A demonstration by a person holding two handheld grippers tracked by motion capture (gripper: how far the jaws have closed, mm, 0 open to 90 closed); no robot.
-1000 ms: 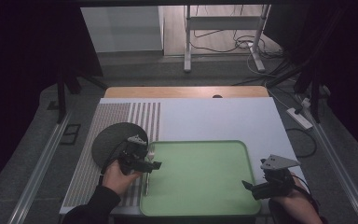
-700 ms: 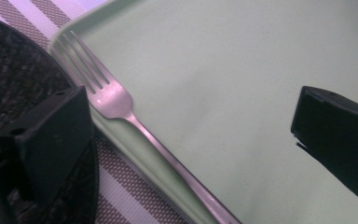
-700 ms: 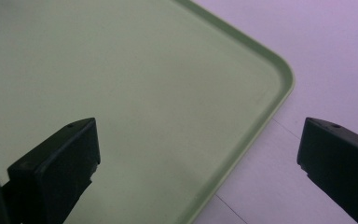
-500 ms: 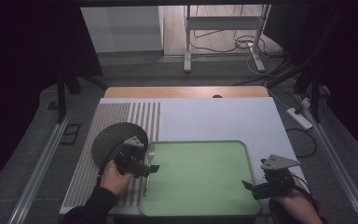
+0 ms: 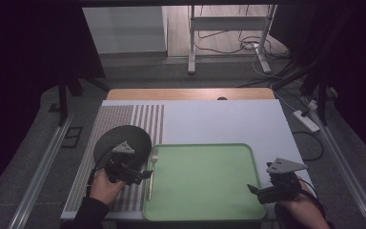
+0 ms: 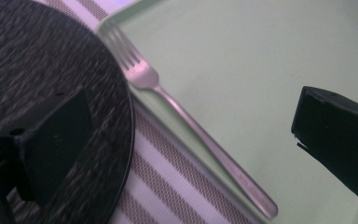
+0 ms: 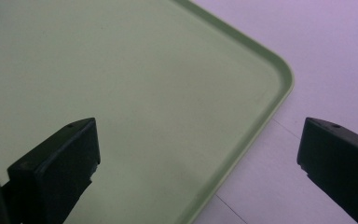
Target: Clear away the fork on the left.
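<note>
High view showed what had changed over the last second: the left gripper (image 5: 145, 174) had slid a little toward 6 o'clock along the fork (image 5: 151, 172), off the plate (image 5: 122, 142) and down beside the handle. The fork itself had not moved; it lay on the tray (image 5: 200, 183) along its 9 o'clock rim, tines toward 12 o'clock. I judged that the pick-up was being lined up and had not yet begun.

Left gripper view had the jaws spread wide, holding nothing. One jaw hung over the plate (image 6: 51, 93), the other over the bare tray (image 6: 242, 56), and the fork (image 6: 186, 116) ran slantwise between them, touched by neither. A close here would likely need the jaws lowered further first.

Moving toward 3 o'clock, the right gripper (image 5: 262, 191) rested at the tray's 4 o'clock corner, unmoved. Right gripper view showed its jaws equally wide and empty, straddling the tray's rim (image 7: 279, 93) with the table (image 7: 317, 56) beyond.
</note>
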